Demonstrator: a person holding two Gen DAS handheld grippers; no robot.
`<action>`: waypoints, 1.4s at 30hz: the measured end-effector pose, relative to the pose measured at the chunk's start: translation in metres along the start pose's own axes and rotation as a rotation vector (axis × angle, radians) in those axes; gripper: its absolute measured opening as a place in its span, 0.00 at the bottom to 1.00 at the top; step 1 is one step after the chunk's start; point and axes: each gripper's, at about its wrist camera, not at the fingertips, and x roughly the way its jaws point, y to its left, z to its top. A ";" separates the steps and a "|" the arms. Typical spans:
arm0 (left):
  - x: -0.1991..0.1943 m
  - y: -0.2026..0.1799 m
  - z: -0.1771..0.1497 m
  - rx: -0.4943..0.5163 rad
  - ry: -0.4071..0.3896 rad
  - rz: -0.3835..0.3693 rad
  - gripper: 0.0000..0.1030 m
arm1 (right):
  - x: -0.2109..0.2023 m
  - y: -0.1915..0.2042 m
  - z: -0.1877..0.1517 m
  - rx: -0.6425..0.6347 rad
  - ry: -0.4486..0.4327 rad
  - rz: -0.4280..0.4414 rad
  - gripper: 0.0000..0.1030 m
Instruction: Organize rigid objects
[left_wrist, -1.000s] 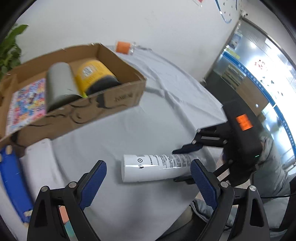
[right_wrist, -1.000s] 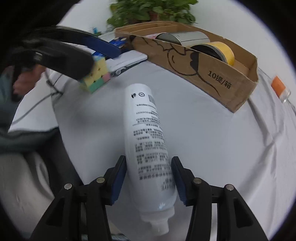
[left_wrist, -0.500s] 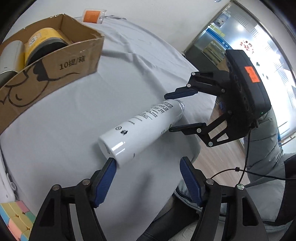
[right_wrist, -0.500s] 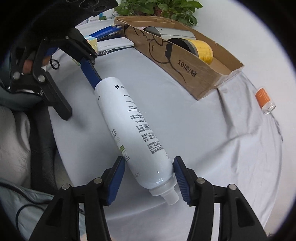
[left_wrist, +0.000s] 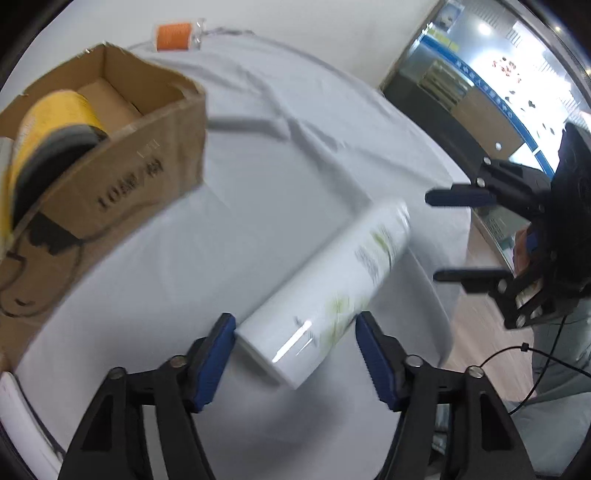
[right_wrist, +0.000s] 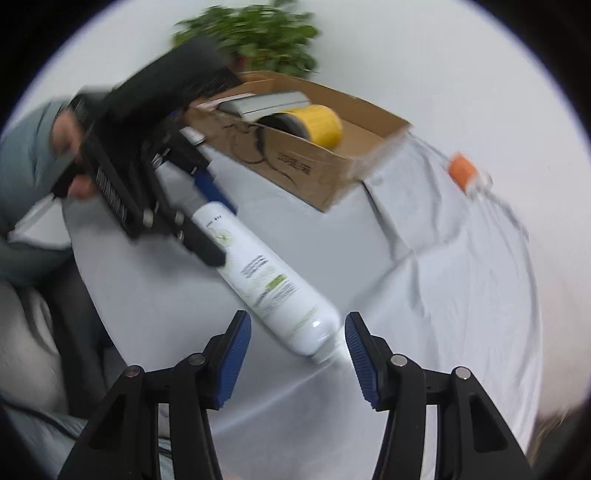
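The left tongs (left_wrist: 295, 354), closing, straddle the white bottle's (left_wrist: 325, 299) base, grip uncertain; the right tongs (right_wrist: 297, 356) stand released around its neck.

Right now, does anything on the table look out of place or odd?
The small orange-capped jar lies on its side at the table's far edge, apart from the cardboard box. The white bottle also lies flat on the wrinkled cloth.

- The left gripper (left_wrist: 295, 354) points steeply down; its jaws have just been closing, with a bottle end between them.
- The right gripper (right_wrist: 297, 354) stands half open, its pads not pressing anything.
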 end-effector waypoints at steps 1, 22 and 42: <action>0.001 -0.003 -0.006 -0.014 0.016 -0.022 0.51 | 0.001 -0.008 -0.002 0.112 0.017 0.026 0.51; 0.007 -0.027 -0.031 -0.250 -0.030 -0.213 0.46 | 0.078 0.004 0.025 0.849 0.087 0.076 0.45; -0.090 0.074 0.108 -0.384 -0.329 -0.039 0.41 | 0.089 -0.081 0.243 0.561 -0.124 0.154 0.42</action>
